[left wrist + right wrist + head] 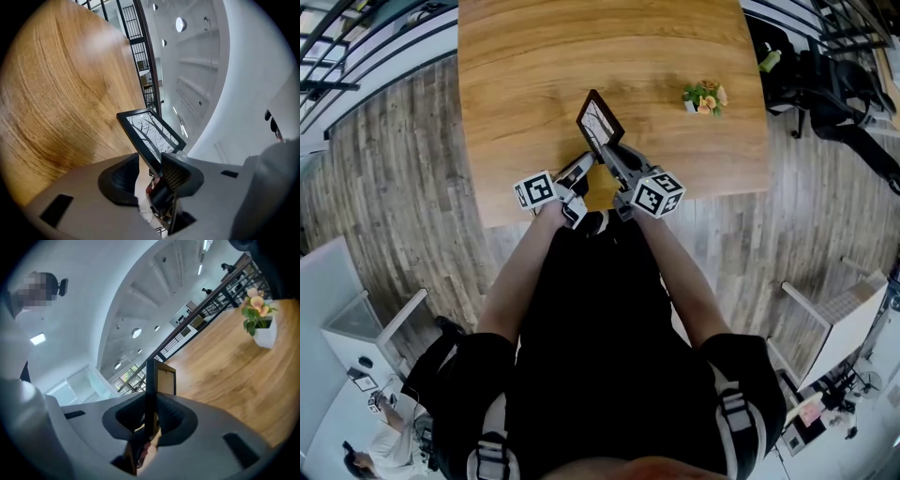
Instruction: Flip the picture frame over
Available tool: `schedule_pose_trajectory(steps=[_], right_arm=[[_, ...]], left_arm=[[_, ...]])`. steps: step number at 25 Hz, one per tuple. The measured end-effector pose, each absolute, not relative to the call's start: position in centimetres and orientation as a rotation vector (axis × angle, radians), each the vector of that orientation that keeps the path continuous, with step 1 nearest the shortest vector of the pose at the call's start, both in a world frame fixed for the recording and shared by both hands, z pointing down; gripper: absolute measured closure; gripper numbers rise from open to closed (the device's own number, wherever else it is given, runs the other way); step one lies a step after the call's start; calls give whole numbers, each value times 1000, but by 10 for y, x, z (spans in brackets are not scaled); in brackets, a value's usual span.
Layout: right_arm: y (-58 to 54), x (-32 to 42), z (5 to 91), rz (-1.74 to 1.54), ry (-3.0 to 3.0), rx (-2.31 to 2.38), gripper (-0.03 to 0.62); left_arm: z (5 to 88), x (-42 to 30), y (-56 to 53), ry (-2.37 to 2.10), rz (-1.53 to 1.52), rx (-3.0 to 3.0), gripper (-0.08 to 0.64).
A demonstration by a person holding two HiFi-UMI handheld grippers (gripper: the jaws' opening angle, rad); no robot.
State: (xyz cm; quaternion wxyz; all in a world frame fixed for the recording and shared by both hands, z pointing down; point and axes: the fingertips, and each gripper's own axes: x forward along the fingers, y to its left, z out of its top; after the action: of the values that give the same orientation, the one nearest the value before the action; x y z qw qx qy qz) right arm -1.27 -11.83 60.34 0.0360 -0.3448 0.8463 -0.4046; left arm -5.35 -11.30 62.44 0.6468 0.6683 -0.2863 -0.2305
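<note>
smooth wood-grain table (pixel 534 56) with a soft sheen; matt black picture frame (pixel 599 122).

A wooden table (pixel 534 94) stands on grey plank floor (pixel 394 169) near black railing (pixel 129 21).

Table (pixel 534 75): warm brown, wavy wood grain. Picture frame (pixel 600 120) above it: black border, black-and-white branch print, tan back. Potted plant (pixel 704 97) on the table: white pot, peach blooms, green leaves. Left gripper (pixel 587 161) and right gripper (pixel 607 150): grey, black pads, black-and-white marker cubes.
</note>
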Motion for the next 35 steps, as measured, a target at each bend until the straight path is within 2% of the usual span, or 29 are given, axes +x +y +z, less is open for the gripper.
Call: schedule_pose_trajectory(steps=[12,19,26,29,30,32,35], right_arm=[[-115,-17,582,-1441,2279,-771,512],[-106,-18,580,-1449,2327,-692,513],[-98,-11,590,-1488,2328,-698,505],[-94,-10,599,-1494,2384,-731,469],[-91,-10,601,-1495,2416,-739,435],[-87,-9,605,-1491,2460,-755,440],[-90,0,613,-1503,2450,-805,401]], left_arm=[[609,-64,-122,-586,-733,1423,405],[596,-79,-122,-583,-836,1425,458],[590,-75,-121,-586,-749,1545,474],[593,-74,-118,-588,-713,1566,477],[593,-73,-117,-590,-697,1574,477],[595,-73,-114,-586,-666,1591,479],[598,-73,-111,-588,-633,1610,479]])
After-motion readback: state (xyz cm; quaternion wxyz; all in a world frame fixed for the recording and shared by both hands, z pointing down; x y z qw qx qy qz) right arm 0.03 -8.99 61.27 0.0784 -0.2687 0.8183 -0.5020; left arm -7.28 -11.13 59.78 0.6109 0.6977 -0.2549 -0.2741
